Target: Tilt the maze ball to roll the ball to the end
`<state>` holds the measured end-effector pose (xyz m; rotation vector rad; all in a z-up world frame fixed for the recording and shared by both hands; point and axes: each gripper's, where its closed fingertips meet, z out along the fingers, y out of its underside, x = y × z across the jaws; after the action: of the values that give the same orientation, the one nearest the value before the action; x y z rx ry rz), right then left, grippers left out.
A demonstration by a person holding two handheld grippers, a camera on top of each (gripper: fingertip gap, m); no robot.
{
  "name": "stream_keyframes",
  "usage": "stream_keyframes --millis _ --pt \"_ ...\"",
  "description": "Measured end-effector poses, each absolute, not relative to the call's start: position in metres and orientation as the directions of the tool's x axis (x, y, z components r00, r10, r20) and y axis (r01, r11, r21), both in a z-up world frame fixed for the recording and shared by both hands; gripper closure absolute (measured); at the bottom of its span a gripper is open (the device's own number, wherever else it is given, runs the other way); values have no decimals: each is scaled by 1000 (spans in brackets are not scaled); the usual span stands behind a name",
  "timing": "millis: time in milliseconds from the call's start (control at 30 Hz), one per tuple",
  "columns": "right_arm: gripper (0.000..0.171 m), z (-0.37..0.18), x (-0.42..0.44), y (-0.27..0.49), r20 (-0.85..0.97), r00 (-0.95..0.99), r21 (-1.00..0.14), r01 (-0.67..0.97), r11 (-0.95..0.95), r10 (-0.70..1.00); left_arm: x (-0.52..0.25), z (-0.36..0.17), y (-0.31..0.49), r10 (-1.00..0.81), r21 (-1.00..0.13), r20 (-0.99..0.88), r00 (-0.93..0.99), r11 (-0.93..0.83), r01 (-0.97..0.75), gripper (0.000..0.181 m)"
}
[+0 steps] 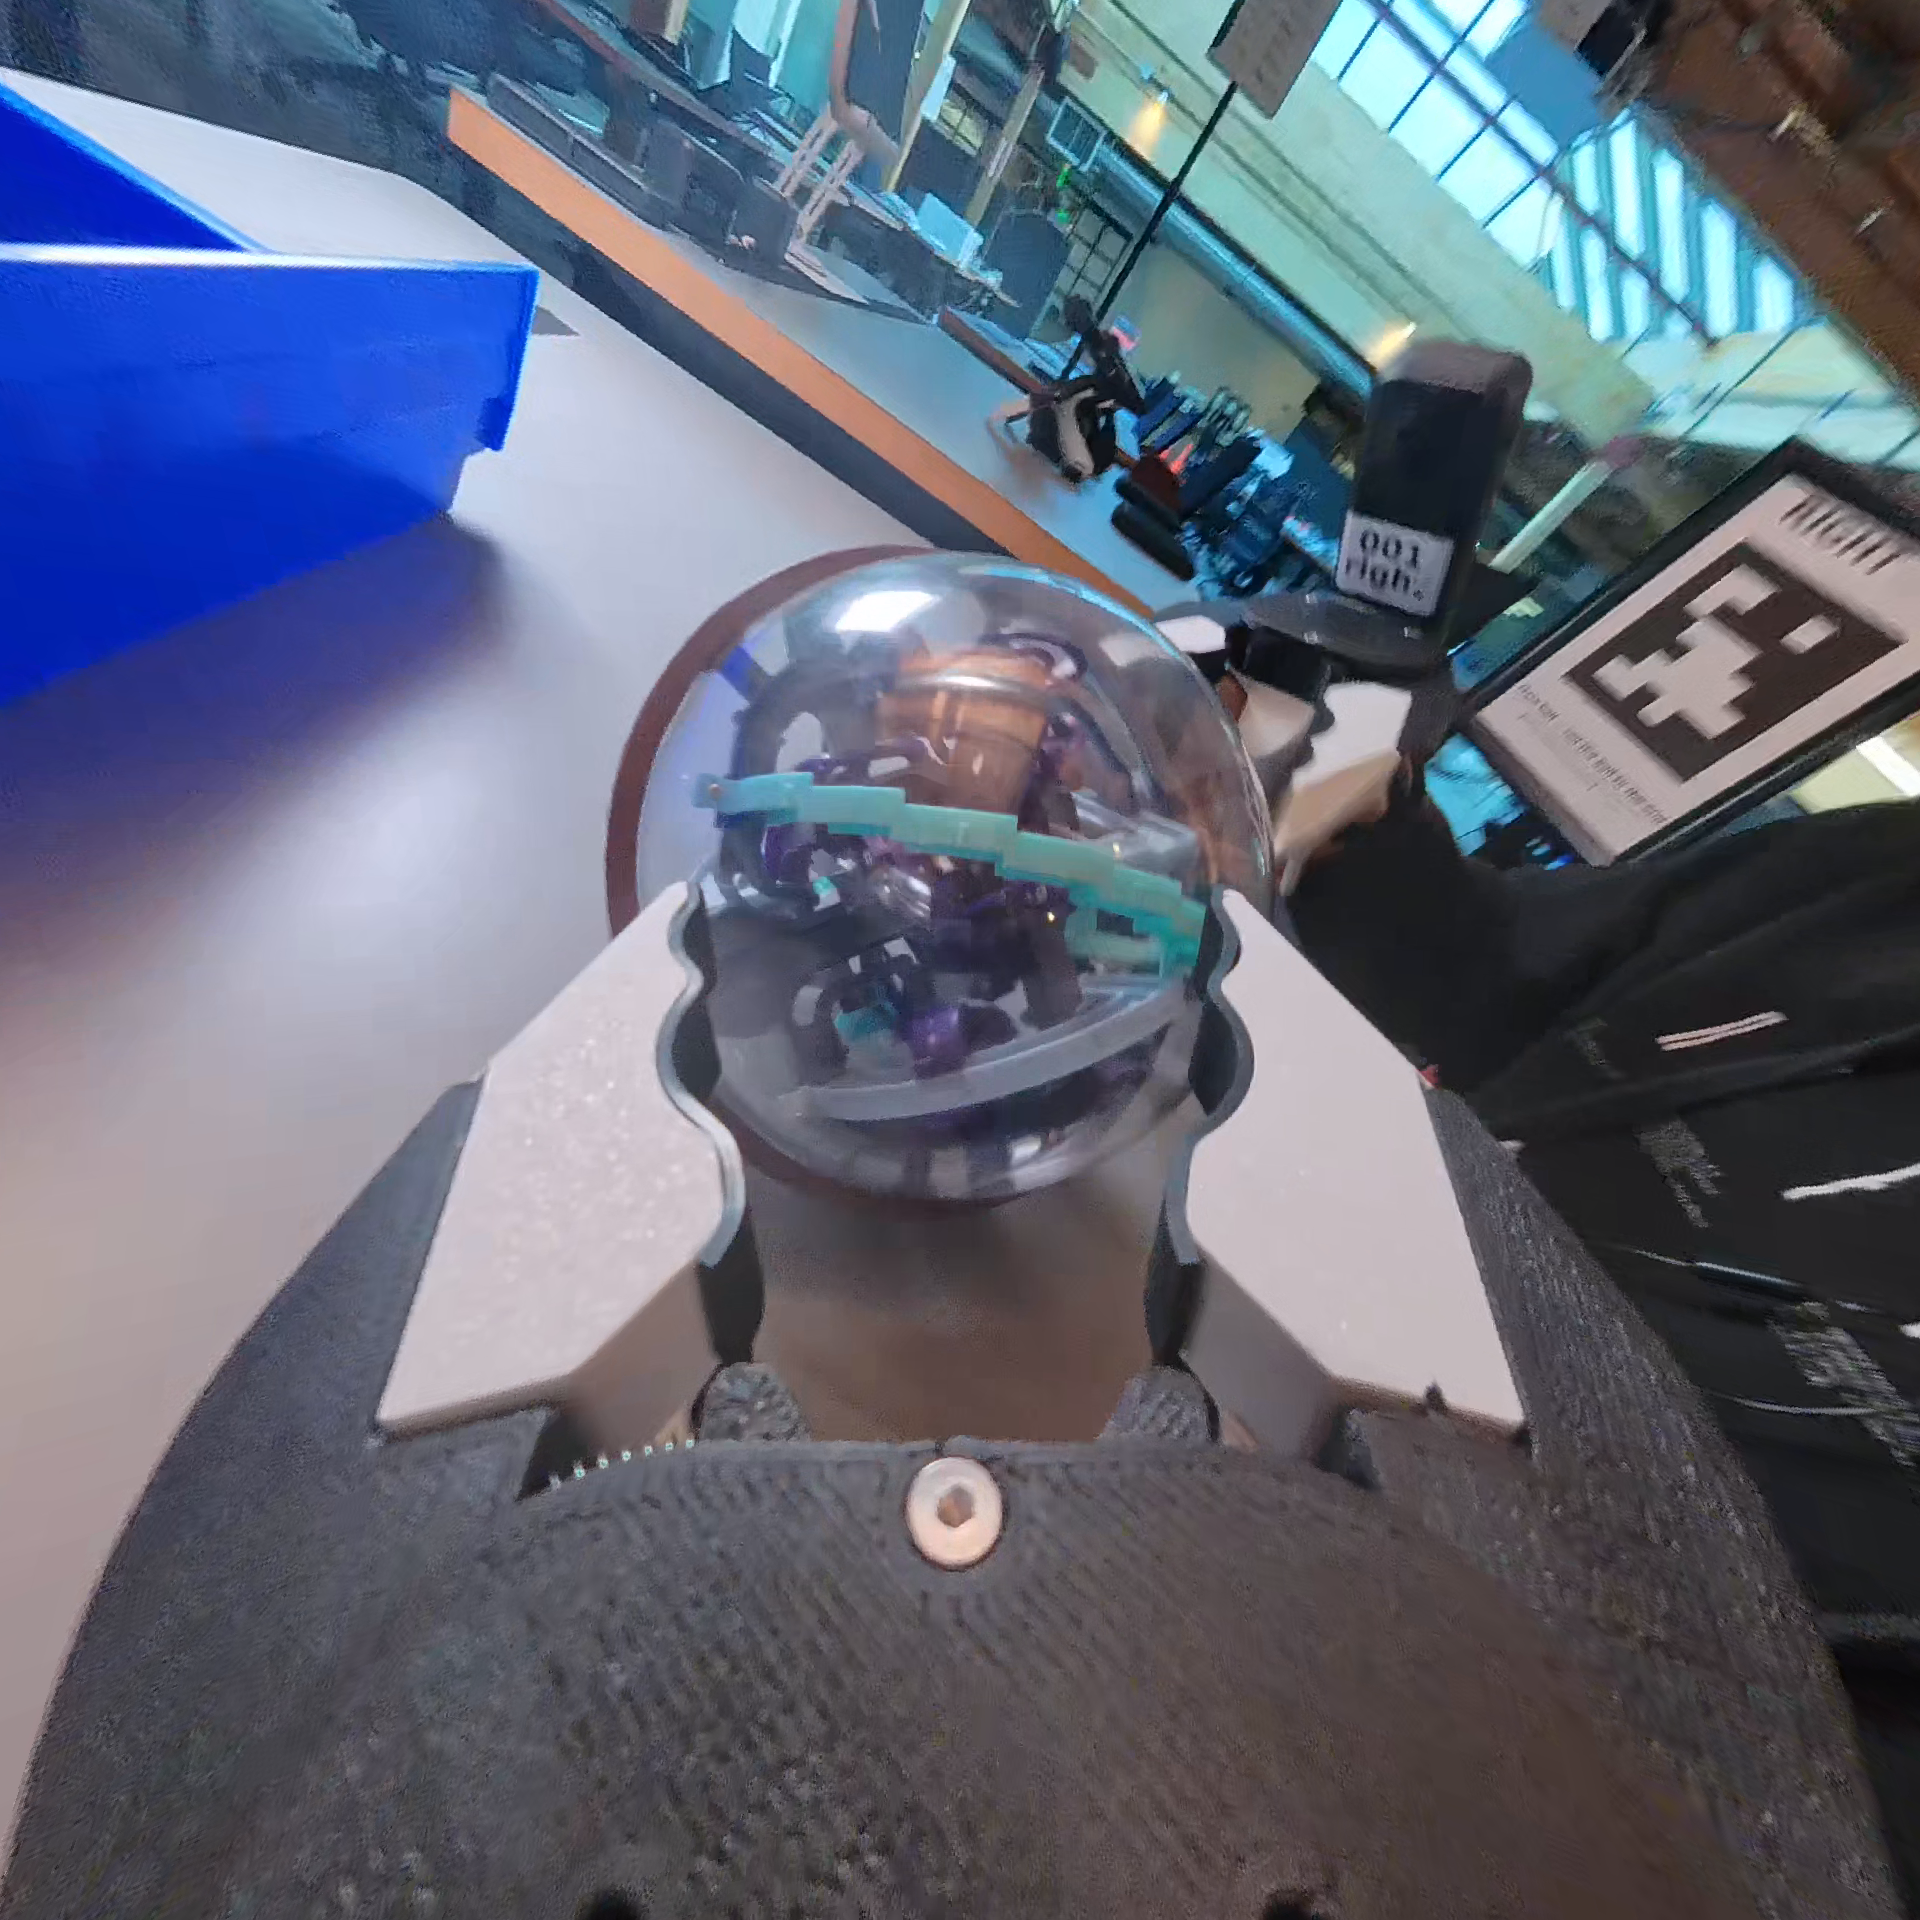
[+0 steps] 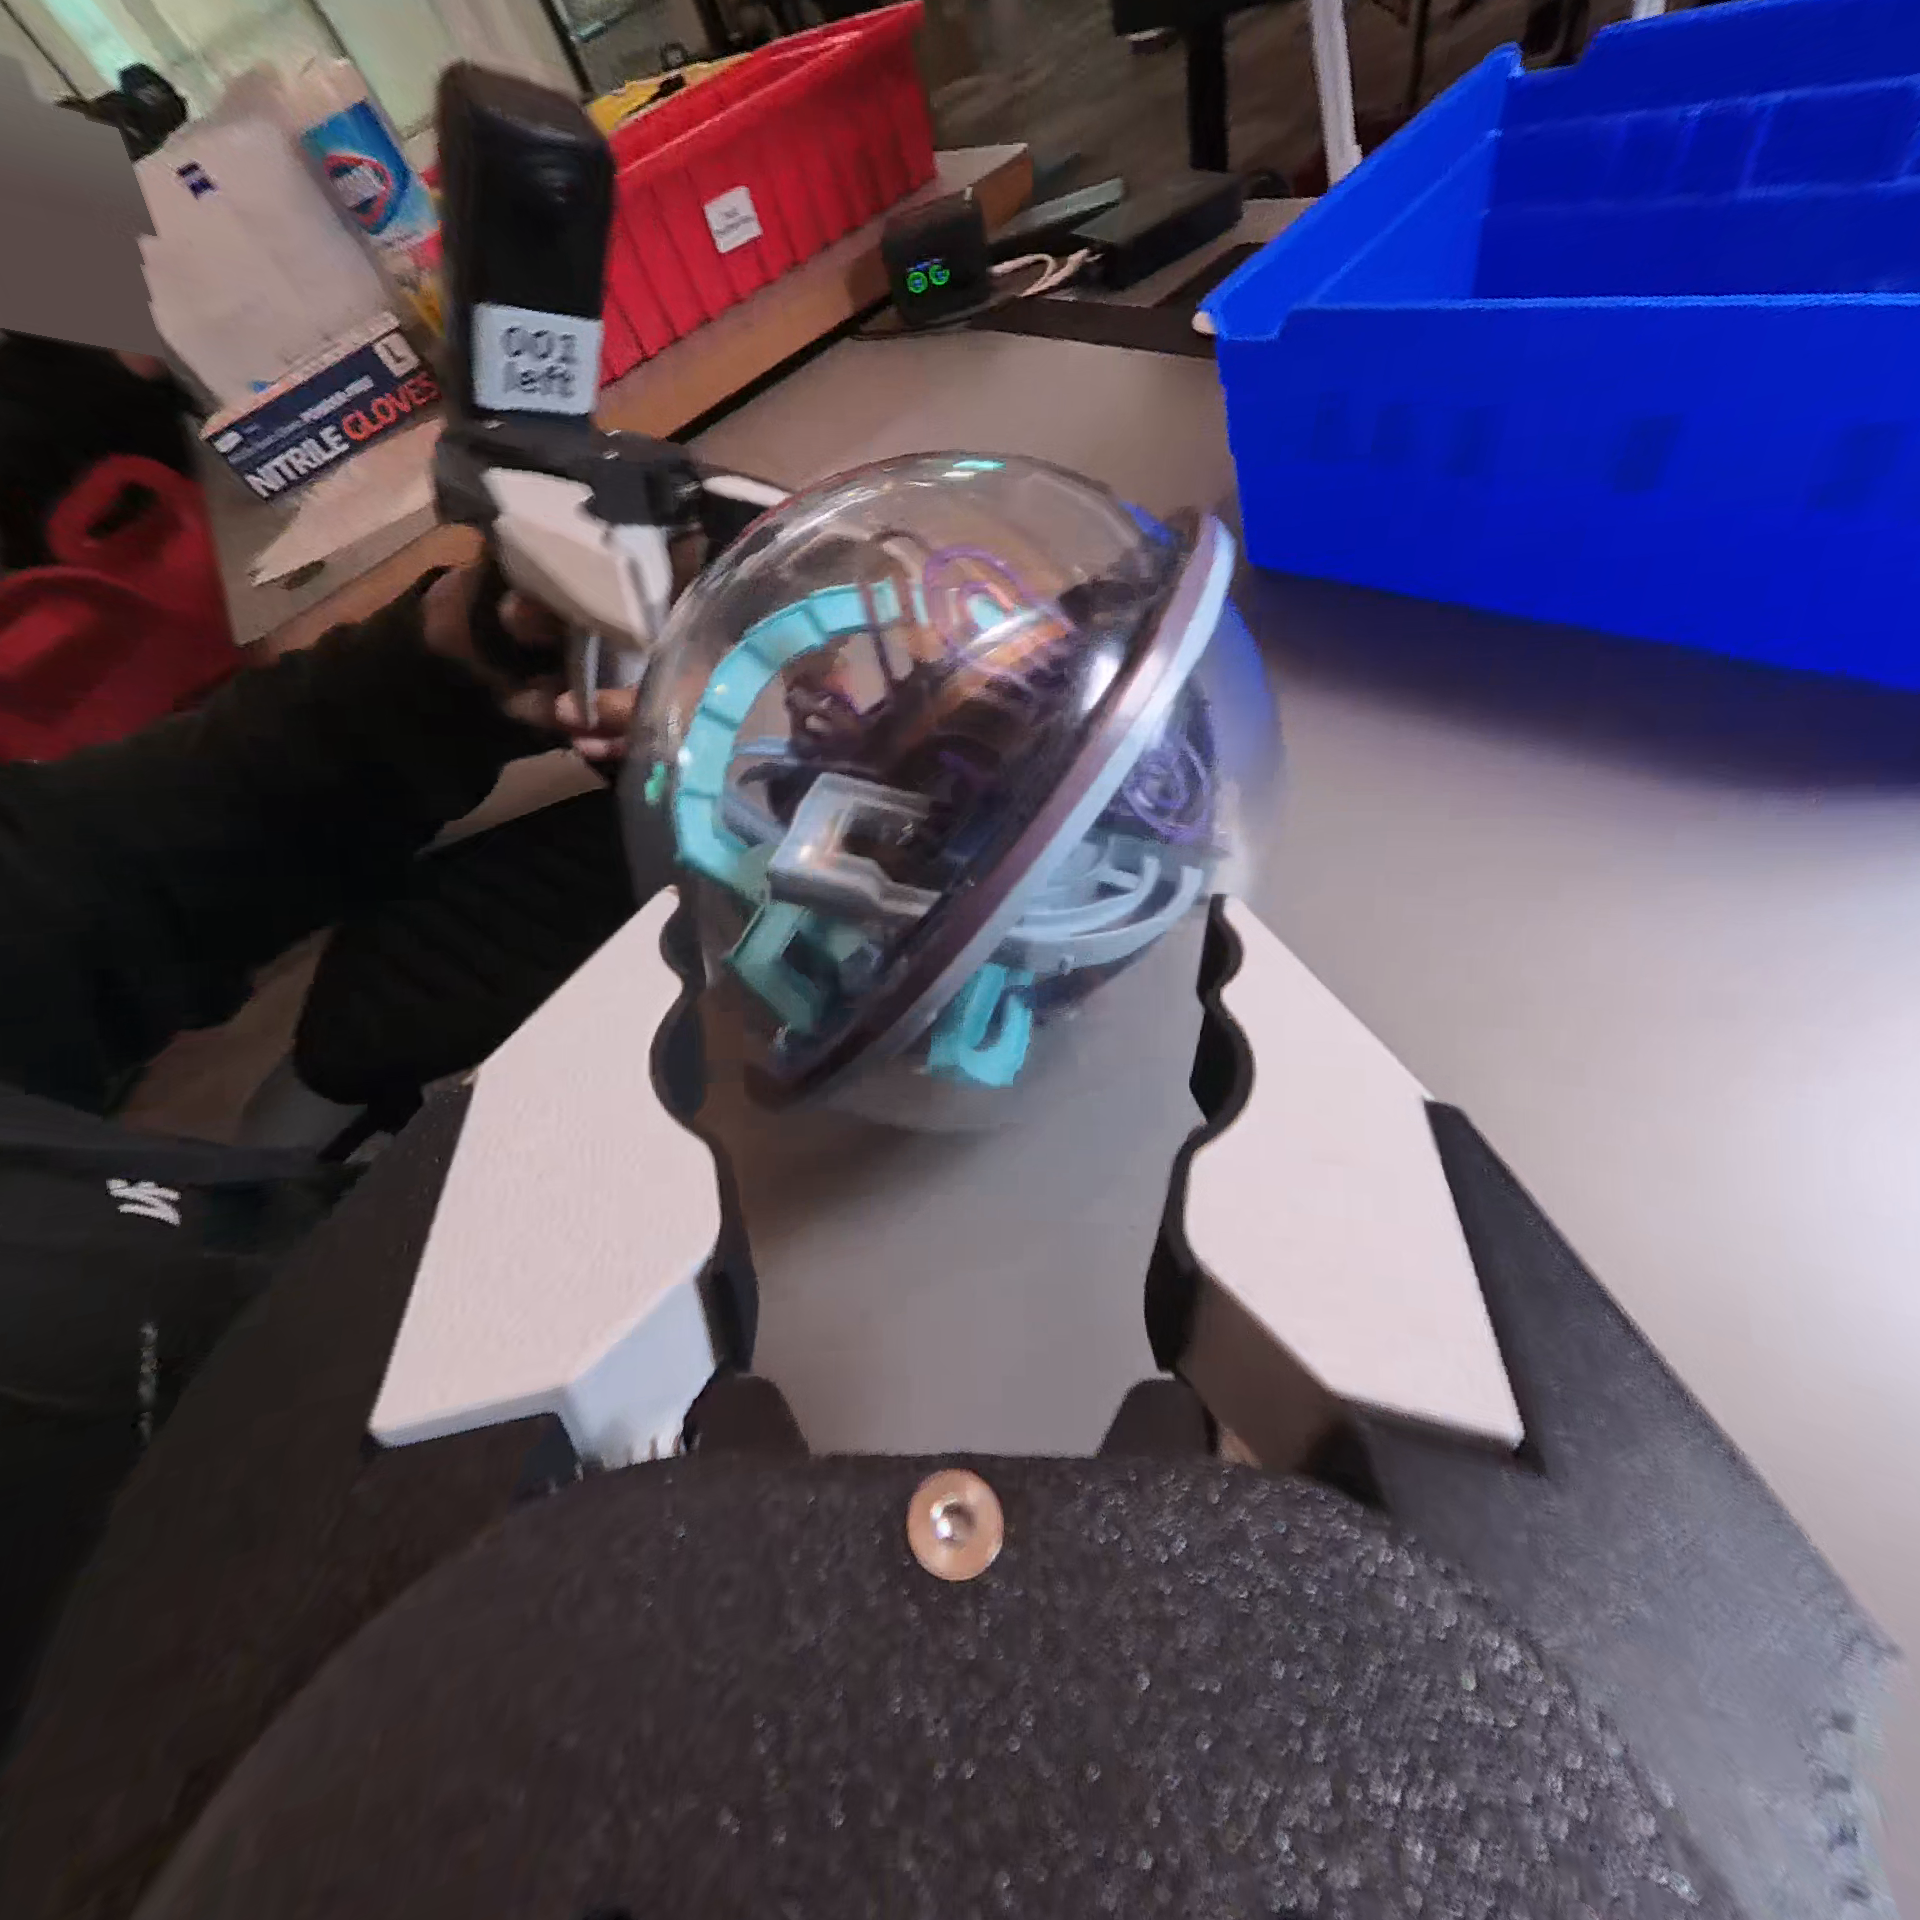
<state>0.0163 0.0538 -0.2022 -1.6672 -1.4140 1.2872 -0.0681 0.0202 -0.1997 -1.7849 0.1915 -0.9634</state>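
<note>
Writing is present but left unquoted: a white label on the black body of each tool, a white tag on the red bin (image 2: pixel 769 177), printing on the glove box (image 2: pixel 322 416) and on the wipes canister (image 2: pixel 358 177), and text beneath the black-and-white marker board (image 1: pixel 1725 665).

Maze ball (image 1: pixel 951 873): clear sphere, dark band around its middle, teal stepped track, purple and grey tracks, an orange-brown piece near the top. In the right wrist view the band runs diagonally, so the sphere sits tilted. The small ball inside cannot be made out.

Position: the maze ball is over the grey counter (image 1: pixel 312 935), inboard of the blue bin (image 2: pixel 1610 395), which stands toward the counter's far edge. Whether it touches the counter, I cannot tell.

Left tool (image 1: pixel 951 935): white fingers spread either side of the sphere, their scalloped black edges against its lower flanks — clenched on the maze ball.

Right tool (image 2: pixel 945 945): fingers equally spread, the sphere between their tips; the left finger's edge meets the shell, contact on the right side is blurred. It reads as gripping the maze ball.

The tools approach from different sides, each visible beyond the sphere in the other's view. A hand in a dark sleeve (image 2: pixel 312 748) holds the left tool's handle.
</note>
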Motion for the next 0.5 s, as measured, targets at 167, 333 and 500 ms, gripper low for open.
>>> stream_keyframes --millis 167,333,500 --pt "96 -190 20 83 -458 -205 -862 341 -375 865 -54 -216 -6 -587 -848 442 678 -521 101 112" --pt "117 -188 12 110 -560 -337 -818 370 -441 756 -81 -212 7 -547 -820 543 638 -511 259 110" --pt "127 -187 -2 115 -616 -369 -784 367 -500 696 -86 -223 19 -524 -682 731 437 -582 443 119"
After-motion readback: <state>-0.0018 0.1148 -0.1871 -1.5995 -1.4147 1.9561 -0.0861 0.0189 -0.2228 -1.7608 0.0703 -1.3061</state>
